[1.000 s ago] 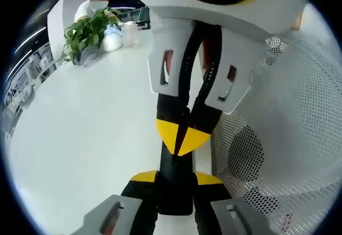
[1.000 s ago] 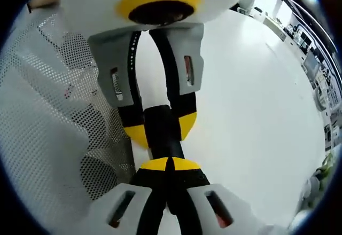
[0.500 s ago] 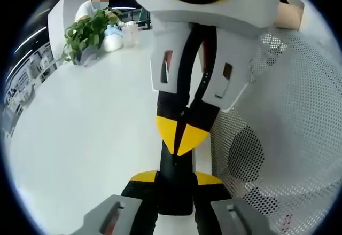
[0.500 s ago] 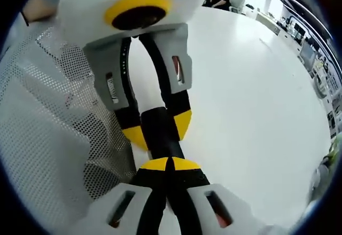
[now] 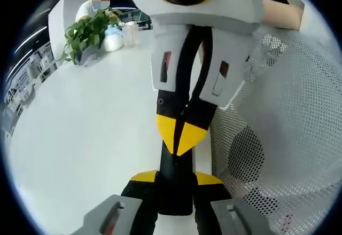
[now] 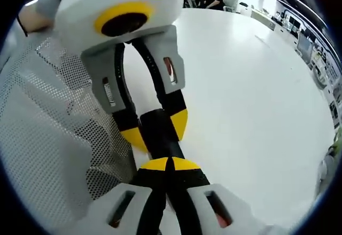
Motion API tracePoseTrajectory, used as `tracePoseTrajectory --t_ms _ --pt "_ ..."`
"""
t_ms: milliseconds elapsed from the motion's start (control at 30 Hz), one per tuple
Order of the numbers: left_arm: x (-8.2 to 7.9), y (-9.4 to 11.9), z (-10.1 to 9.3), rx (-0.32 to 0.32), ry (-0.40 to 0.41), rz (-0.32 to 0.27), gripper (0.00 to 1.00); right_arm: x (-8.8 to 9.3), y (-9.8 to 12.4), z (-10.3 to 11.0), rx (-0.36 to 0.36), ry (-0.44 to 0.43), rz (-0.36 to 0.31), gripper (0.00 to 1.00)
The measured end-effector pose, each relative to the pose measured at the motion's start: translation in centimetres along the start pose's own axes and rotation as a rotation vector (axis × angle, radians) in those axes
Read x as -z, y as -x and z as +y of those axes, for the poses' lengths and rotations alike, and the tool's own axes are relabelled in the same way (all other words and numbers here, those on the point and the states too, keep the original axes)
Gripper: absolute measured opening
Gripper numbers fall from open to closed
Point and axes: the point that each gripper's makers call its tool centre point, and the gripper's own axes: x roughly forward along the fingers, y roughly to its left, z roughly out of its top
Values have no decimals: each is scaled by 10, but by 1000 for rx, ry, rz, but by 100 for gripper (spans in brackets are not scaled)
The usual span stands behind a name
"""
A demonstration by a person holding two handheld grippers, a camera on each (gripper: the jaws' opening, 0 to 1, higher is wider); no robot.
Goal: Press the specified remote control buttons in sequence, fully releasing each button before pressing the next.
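A black remote (image 5: 175, 195) is clamped between the yellow-tipped jaws of my left gripper (image 5: 175, 177), which rise from the bottom of the left gripper view. My right gripper (image 5: 181, 134) comes down from the top with its yellow tips pressed together, and they rest on the remote's upper face. In the right gripper view my right gripper (image 6: 169, 164) is shut, its tips against the end of the remote (image 6: 160, 141). The left gripper (image 6: 156, 131) reaches in from above and grips the remote's sides. The buttons are hidden.
A white tabletop (image 5: 91, 123) spreads under both grippers. A person's white mesh sleeve (image 5: 288, 139) lies close on one side, also seen as mesh sleeve (image 6: 48, 139). A potted plant (image 5: 85, 32) and bottles (image 5: 128, 32) stand far back, near a seated person (image 5: 96, 5).
The right gripper has tilted, so its body leans more to the left in the left gripper view. Its tips stay at the same spot on the remote. The left gripper keeps its hold.
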Motion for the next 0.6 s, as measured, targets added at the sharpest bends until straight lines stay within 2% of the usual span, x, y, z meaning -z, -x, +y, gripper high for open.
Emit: tracePoseTrajectory --t_ms 600 --pt "0 -1 1 2 2 0 24 -1 0 0 -3 -9 -7 0"
